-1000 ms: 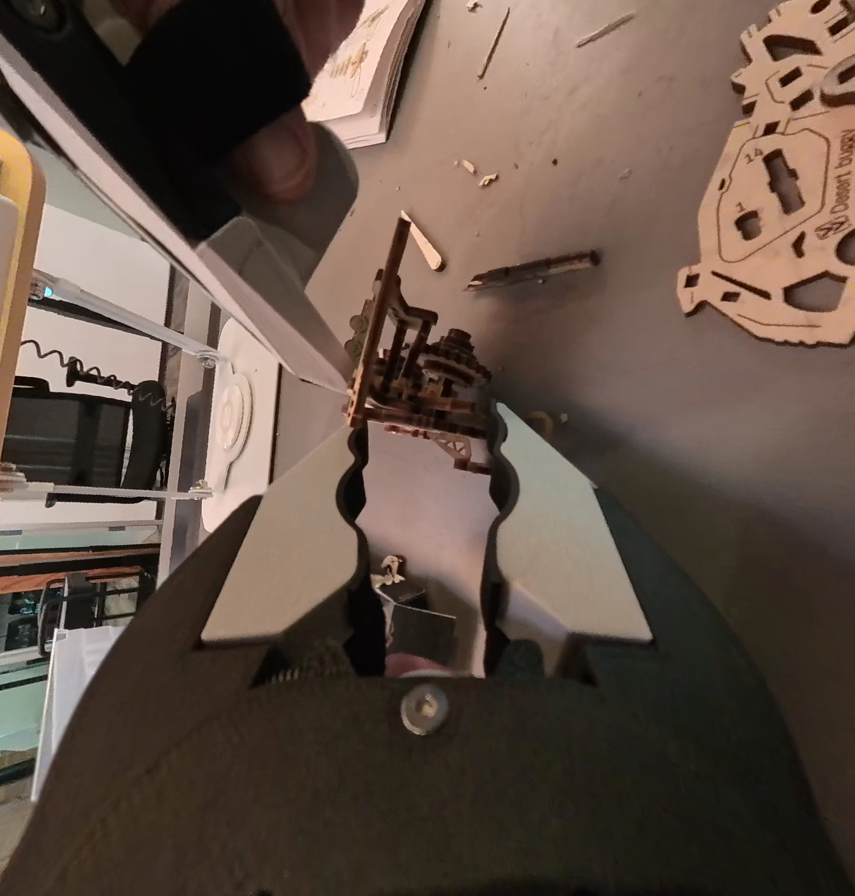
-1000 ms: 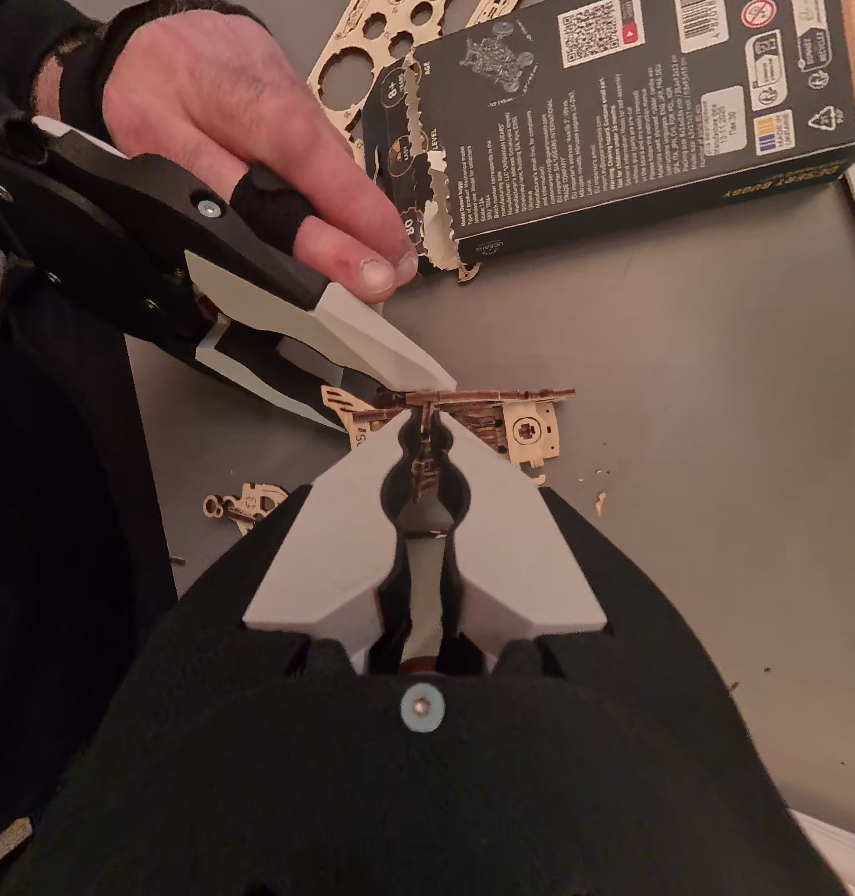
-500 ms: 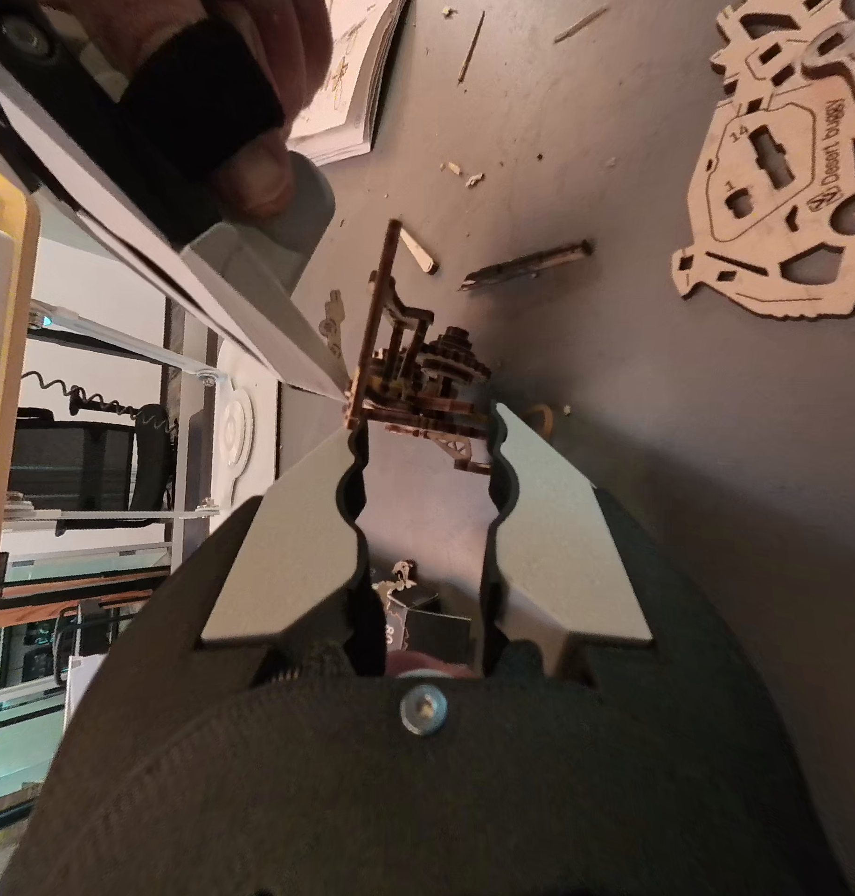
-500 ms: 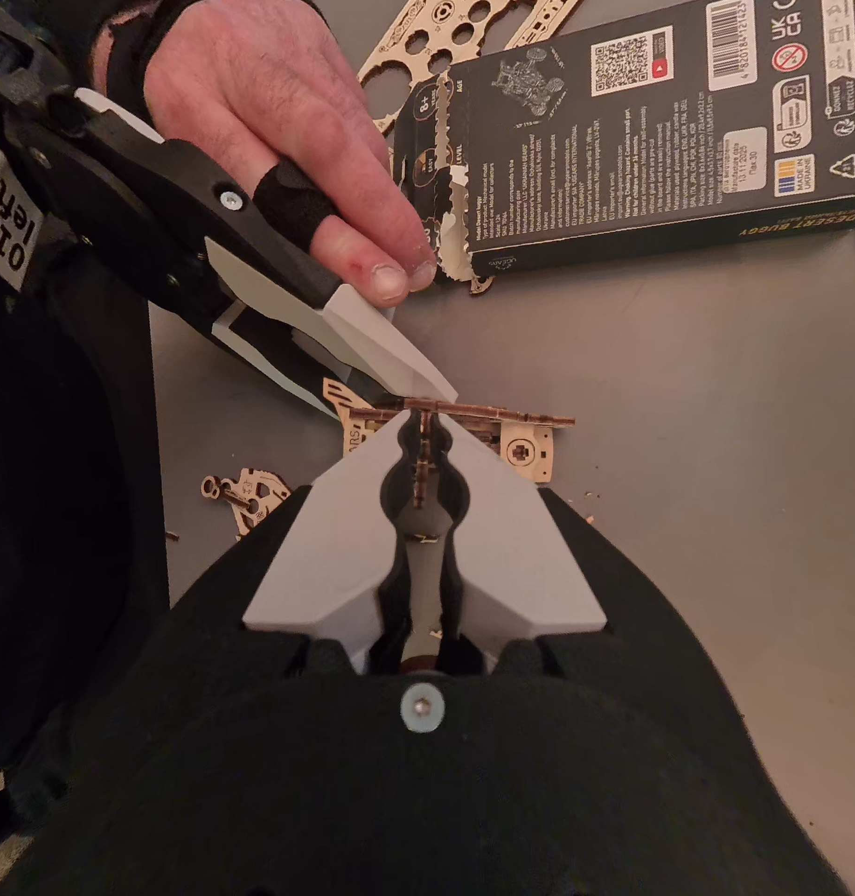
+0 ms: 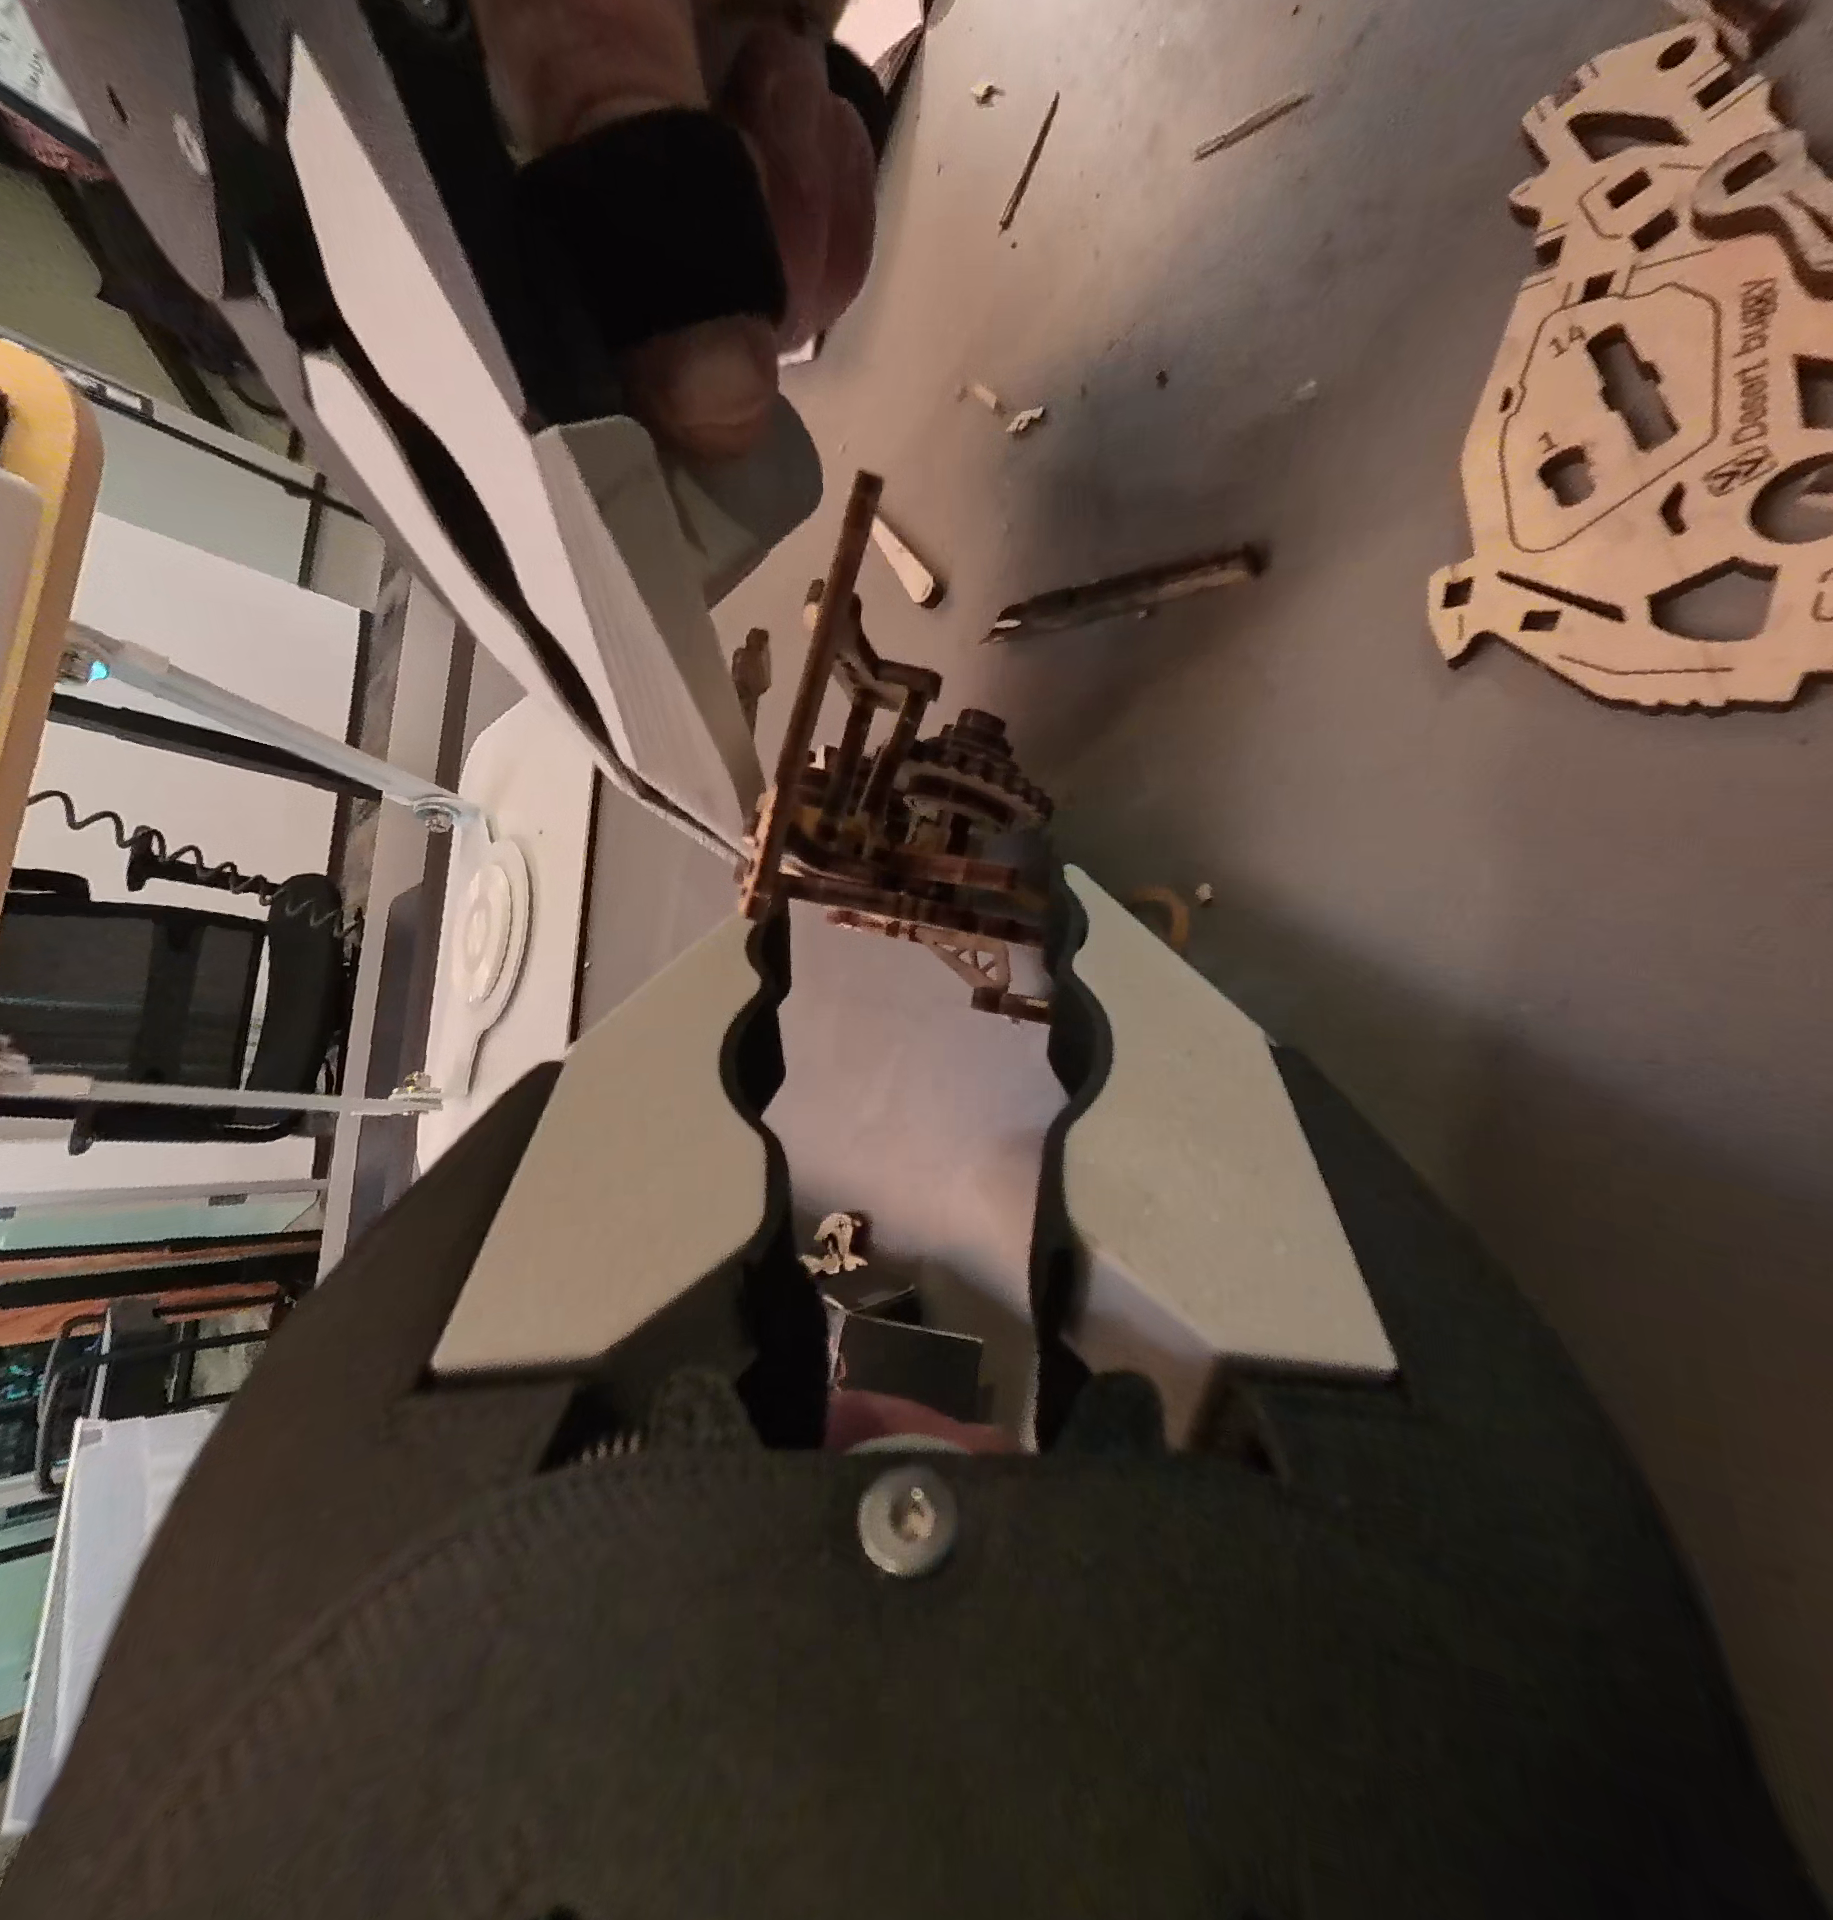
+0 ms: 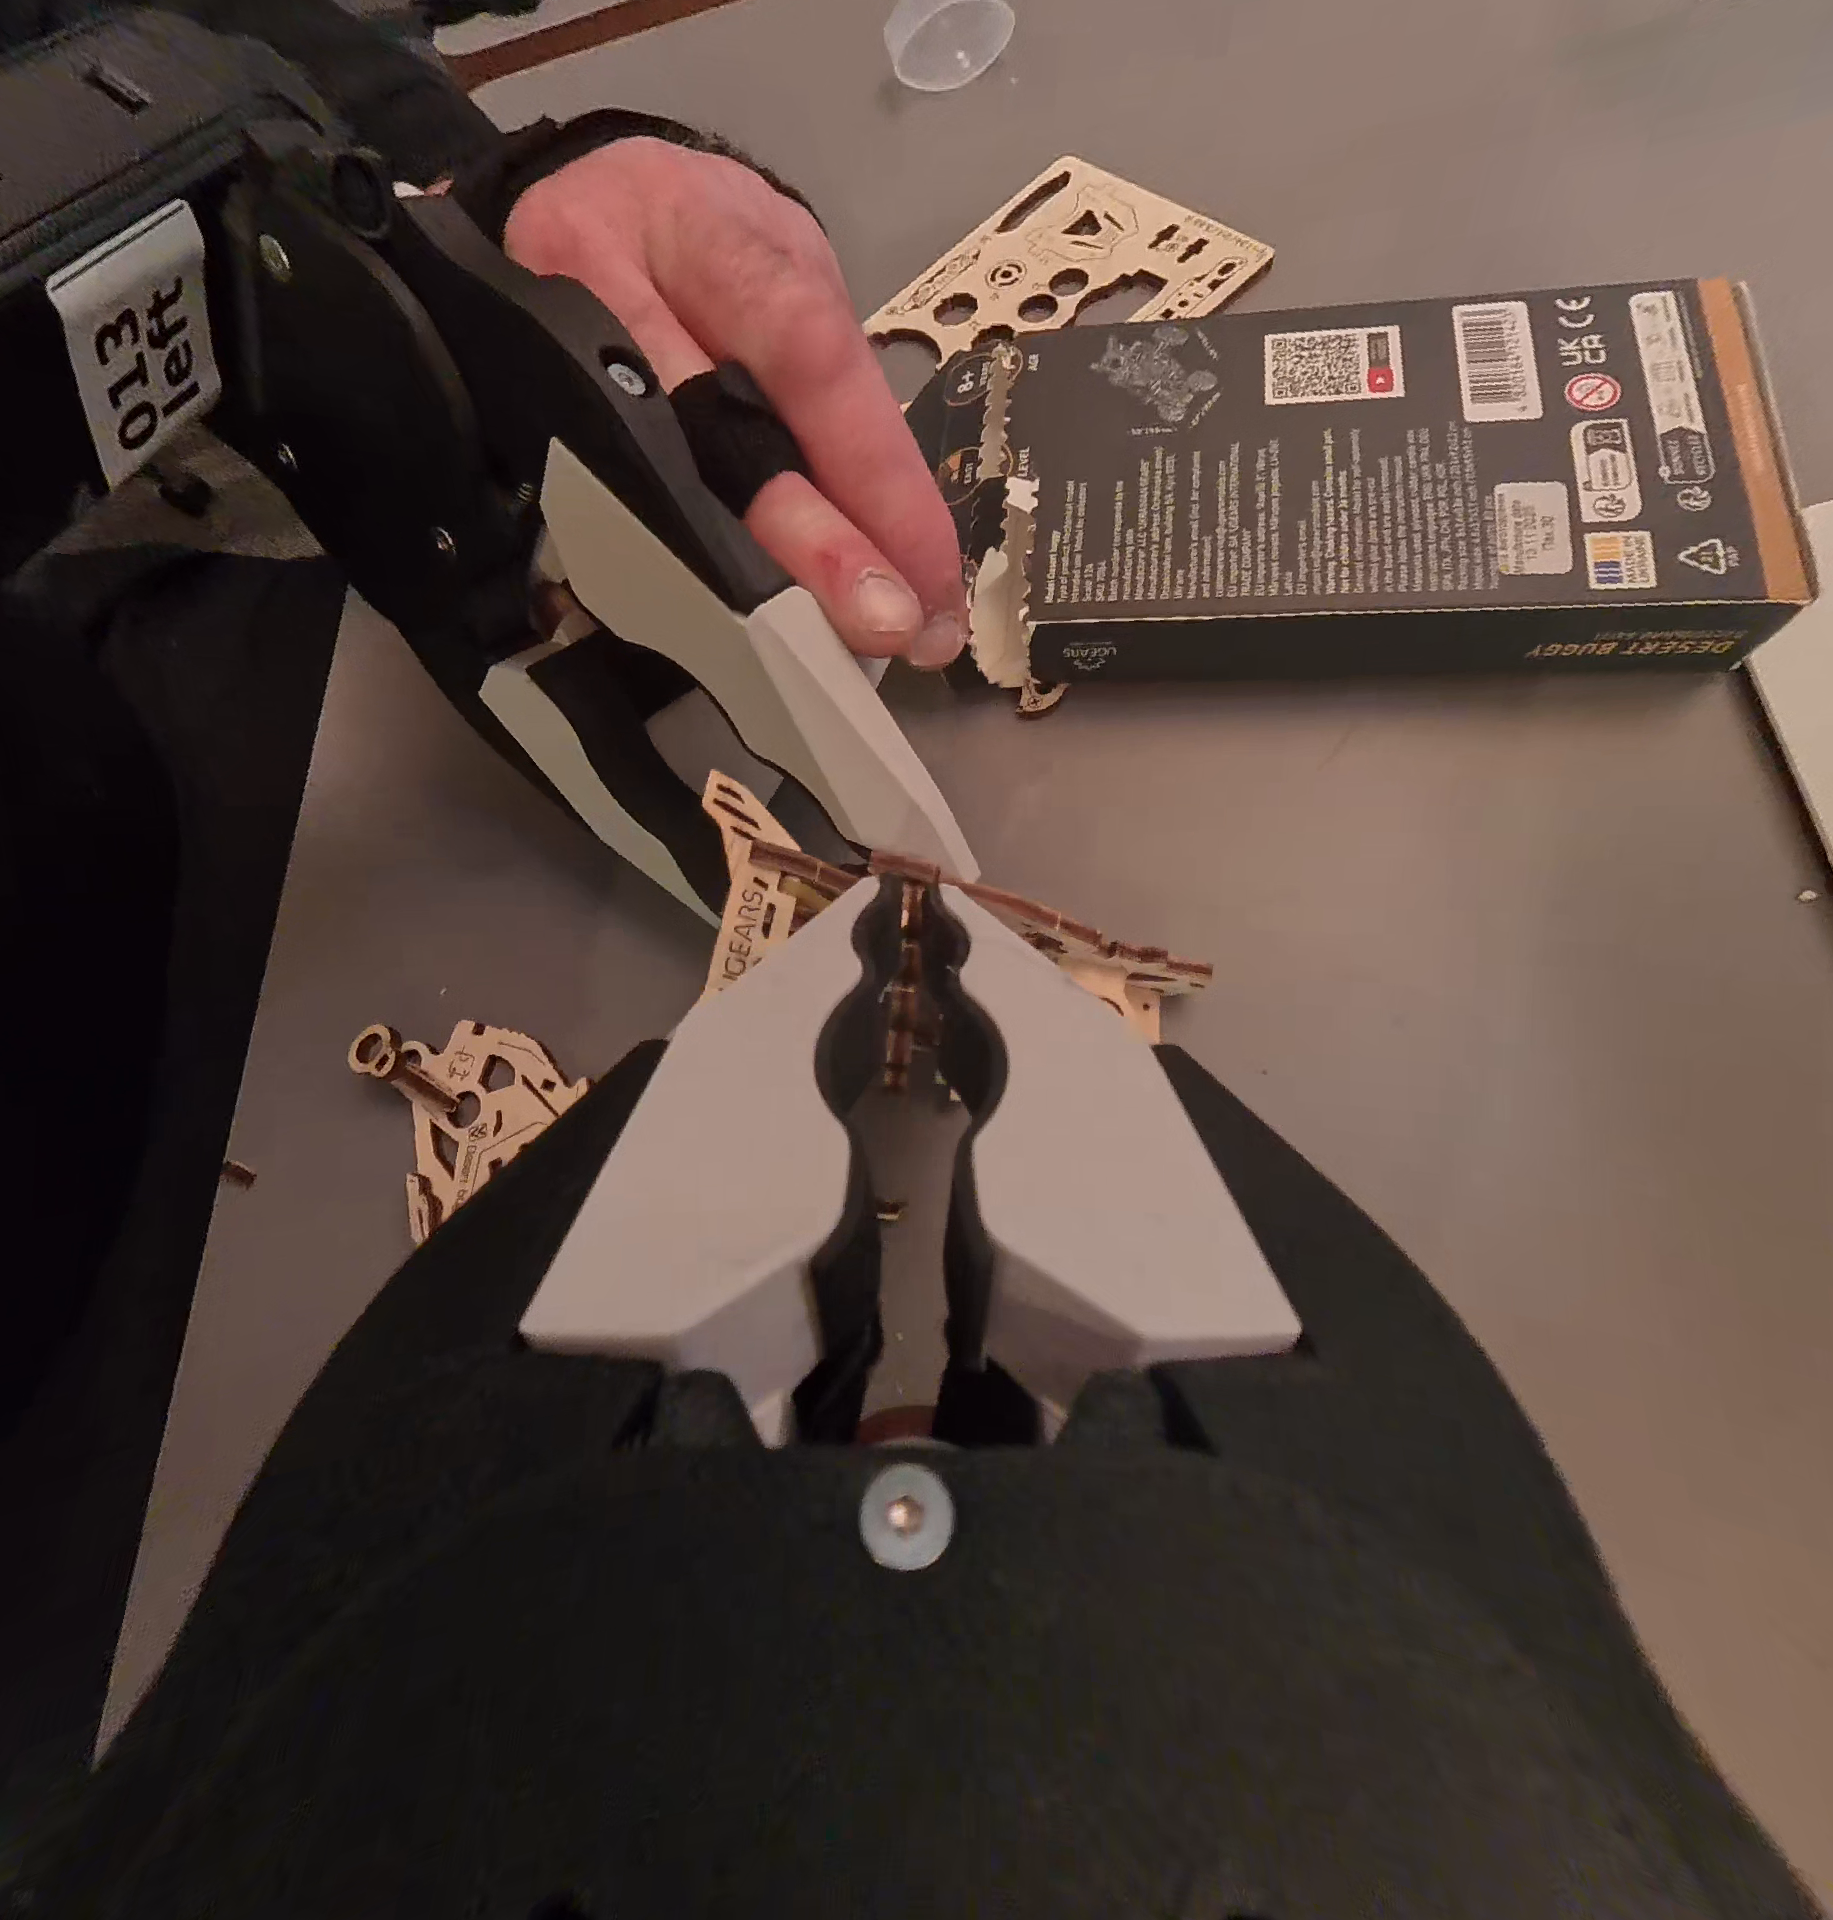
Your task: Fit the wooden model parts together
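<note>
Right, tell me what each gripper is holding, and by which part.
The left gripper grips the wooden model assembly across its geared body. The right gripper pinches a thin flat wooden part edge-on, its jaws nearly closed, against the assembly's side plate.

A small dark wooden model assembly point(image 5: 891, 821) with stacked gears, held off the grey surface point(image 5: 1411, 935), and a thin flat wooden panel point(image 6: 910, 987) pressed edge-on against its side.
</note>
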### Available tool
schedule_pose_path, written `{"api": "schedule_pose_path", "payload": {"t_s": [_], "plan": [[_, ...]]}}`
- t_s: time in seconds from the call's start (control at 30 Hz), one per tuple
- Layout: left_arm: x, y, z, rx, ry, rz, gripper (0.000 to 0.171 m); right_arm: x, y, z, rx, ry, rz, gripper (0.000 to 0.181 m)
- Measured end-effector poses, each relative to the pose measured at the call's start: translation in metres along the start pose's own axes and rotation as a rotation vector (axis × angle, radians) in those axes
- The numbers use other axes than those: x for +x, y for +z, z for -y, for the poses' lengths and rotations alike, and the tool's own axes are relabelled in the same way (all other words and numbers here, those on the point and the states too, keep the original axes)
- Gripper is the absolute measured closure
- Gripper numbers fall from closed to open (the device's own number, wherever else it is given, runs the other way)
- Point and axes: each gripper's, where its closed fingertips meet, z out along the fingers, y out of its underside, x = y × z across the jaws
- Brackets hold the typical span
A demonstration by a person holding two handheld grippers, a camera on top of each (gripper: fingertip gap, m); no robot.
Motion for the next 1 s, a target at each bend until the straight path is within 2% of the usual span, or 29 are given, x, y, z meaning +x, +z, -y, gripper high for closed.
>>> {"api": "schedule_pose_path", "payload": {"t_s": [0.13,0.4,0.83,1.0], "plan": [[-0.0032,0.0006,0.0005,-0.002,-0.007,0.027,0.131,-0.0002,-0.0003,0.0,0.042,-0.002,-0.005,0.181],[-0.004,0.0003,-0.0005,-0.005,-0.028,0.046,0.131,0.0008,0.0015,0.0021,0.131,0.031,-0.027,0.181],[-0.0043,0.0001,0.0006,-0.015,0.024,0.038,0.132,0.0008,0.0021,0.0025,0.114,0.055,-0.009,0.181],[-0.0055,-0.0004,-0.0021,-0.02,-0.004,0.049,0.131,0.002,0.0038,0.004,0.105,0.066,0.001,0.181]]}}
